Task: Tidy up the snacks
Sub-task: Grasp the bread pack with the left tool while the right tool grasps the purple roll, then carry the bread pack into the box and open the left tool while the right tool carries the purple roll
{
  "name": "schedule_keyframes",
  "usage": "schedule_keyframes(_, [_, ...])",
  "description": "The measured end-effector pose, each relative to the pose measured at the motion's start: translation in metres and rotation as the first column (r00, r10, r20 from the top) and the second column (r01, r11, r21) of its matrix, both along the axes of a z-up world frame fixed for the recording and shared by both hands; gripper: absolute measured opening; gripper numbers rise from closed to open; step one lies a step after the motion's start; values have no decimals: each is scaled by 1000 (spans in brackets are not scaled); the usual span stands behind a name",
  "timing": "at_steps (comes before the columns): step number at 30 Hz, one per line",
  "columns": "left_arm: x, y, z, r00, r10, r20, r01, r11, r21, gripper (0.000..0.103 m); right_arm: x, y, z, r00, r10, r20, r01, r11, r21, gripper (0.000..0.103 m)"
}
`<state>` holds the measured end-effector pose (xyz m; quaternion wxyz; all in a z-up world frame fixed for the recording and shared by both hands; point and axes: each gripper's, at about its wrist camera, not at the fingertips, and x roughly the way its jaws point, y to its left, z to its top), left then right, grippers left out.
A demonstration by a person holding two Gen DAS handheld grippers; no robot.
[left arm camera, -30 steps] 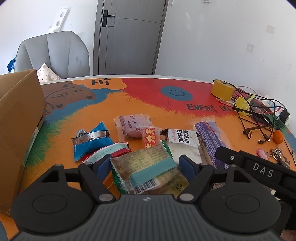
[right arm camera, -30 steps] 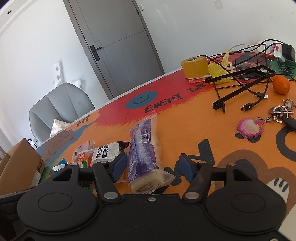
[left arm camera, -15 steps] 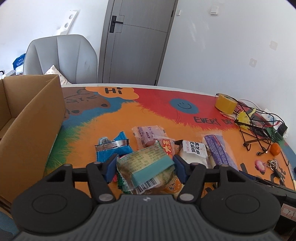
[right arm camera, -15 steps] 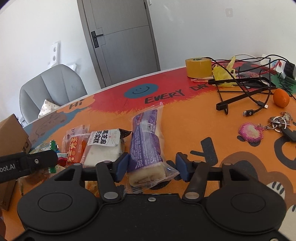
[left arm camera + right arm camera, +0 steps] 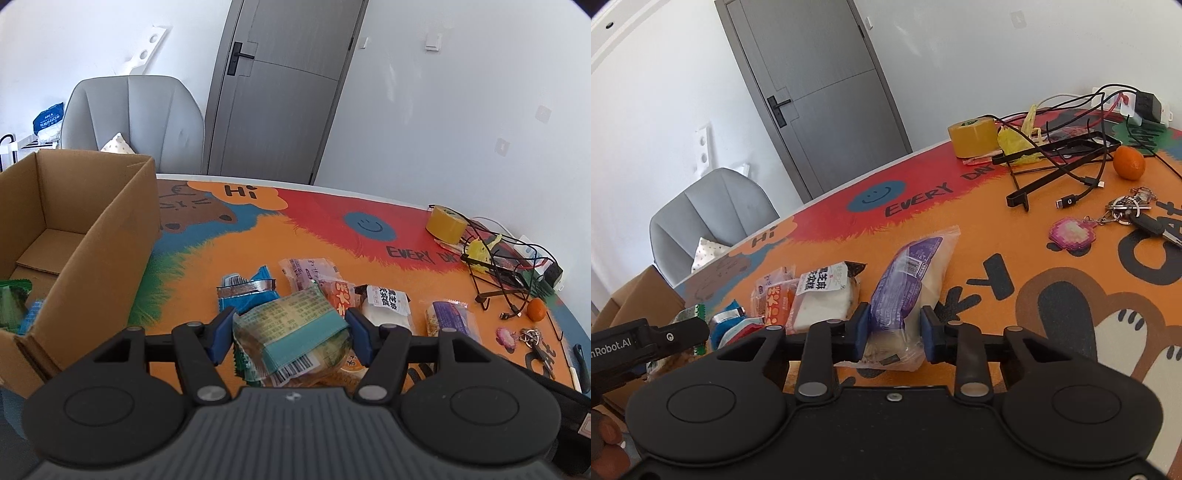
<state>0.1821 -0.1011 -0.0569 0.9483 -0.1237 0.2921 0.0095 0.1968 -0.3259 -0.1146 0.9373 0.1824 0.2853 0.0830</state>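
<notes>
So the left gripper (image 5: 290,334) has its blue pads pinching a crinkly green snack packet (image 5: 295,332) with a teal band and a barcode, sitting low in the centre of the left wrist view. The packet looks like thin shiny plastic with zigzag edges. Far left of that frame there's a plain brown cardboard box (image 5: 107,236), open on top, with a couple of green and blue wrappers already down in its corner.

In the right wrist view the right gripper (image 5: 894,334) is squeezed onto a purple bread packet (image 5: 908,291), clear film with a purple printed panel and a barcode, soft pale loaf inside, just below centre frame. Left of it lies a white-label cake packet (image 5: 827,295) with black Chinese characters I can't read properly, then an orange packet (image 5: 777,304).

The table mat (image 5: 1015,236) is a loud cartoon print: "Hi", a blue smiley, "EVERY DAY". Upper right has a roll of yellow tape (image 5: 971,136), a small orange (image 5: 1128,162), tangled black cables (image 5: 1071,173) and keys with a pink charm (image 5: 1071,234). The other gripper's arm at lower left reads "nRobot.AI".
</notes>
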Motion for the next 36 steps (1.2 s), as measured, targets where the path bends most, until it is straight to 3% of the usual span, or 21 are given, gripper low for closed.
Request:
schedule_keyframes(18, [-40, 41, 37, 993, 68, 96, -66, 998, -17, 62, -26, 31, 39, 988, 77, 133, -88, 993, 77, 25])
schedule_keyframes(36, [-56, 115, 61, 968, 200, 153, -198, 980, -27, 62, -30, 114, 84, 935, 266, 235, -285, 957, 54, 25])
